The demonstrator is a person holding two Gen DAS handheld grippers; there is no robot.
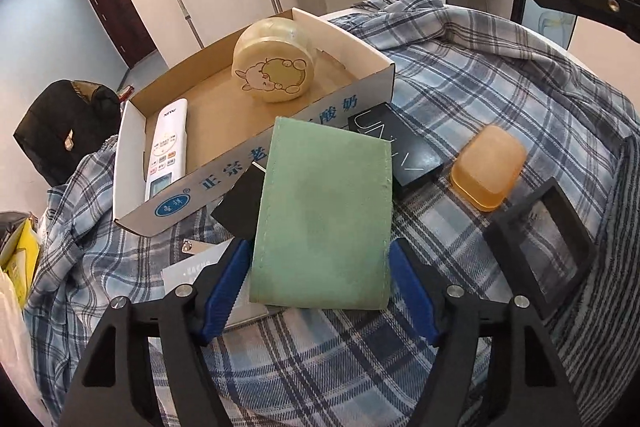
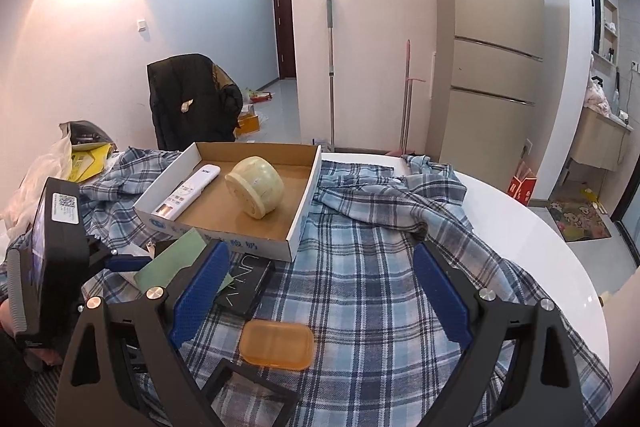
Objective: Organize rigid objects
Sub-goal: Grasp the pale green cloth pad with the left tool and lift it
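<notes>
My left gripper (image 1: 320, 267) is shut on a green rectangular case (image 1: 326, 215) and holds it tilted above the plaid cloth, just in front of the cardboard box (image 1: 256, 163). The box holds a white remote (image 1: 168, 151) and a round yellow cartoon tin (image 1: 276, 63). A black box with white lines (image 1: 396, 151), an orange soap-dish lid (image 1: 488, 167) and a black frame (image 1: 540, 247) lie to the right. My right gripper (image 2: 320, 287) is open and empty above the cloth, with the orange lid (image 2: 276, 345) just below and left of it.
A plaid shirt (image 2: 380, 247) covers the round white table (image 2: 560, 267). A small black box (image 1: 240, 203) and white cards (image 1: 188, 271) lie under the green case. A chair with a black jacket (image 2: 192, 103) stands behind the table. Bags (image 2: 80, 155) sit at the left.
</notes>
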